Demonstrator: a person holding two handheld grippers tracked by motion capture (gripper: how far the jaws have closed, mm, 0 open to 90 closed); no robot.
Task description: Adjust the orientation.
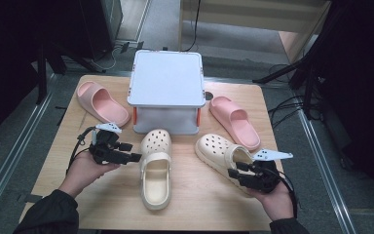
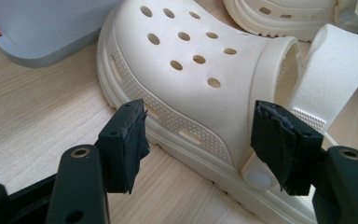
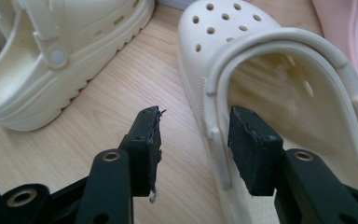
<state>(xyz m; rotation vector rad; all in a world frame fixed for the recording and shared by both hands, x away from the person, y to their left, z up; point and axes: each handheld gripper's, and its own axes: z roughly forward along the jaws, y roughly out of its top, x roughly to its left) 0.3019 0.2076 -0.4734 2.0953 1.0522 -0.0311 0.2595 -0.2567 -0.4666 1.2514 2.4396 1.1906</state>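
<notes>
Two cream clogs are seen on the wooden table [image 1: 78, 195]. The middle clog [image 1: 156, 168] lies toe toward a grey lidded box [image 1: 166, 78] and almost touches its front wall; the right clog [image 1: 224, 155] lies angled, toe toward the middle of the table. A pink slide [image 1: 101, 102] is set to the left of the box and another pink slide [image 1: 234, 121] to its right, the latter just beside the right clog's outer side. The left gripper [image 1: 135, 157] is held level just beside the middle clog's side, its jaws spread wide with the clog's side wall and strap rivet seen ahead of the pads, untouched. The right gripper [image 1: 234, 174] is held at the heel opening of the right clog; its jaws are parted, and the clog's side rim and folded strap lie between the pads [image 3: 254, 144], with a gap on each side. Orange latches are seen on the box. No readable writing or brand is made out anywhere.
</notes>
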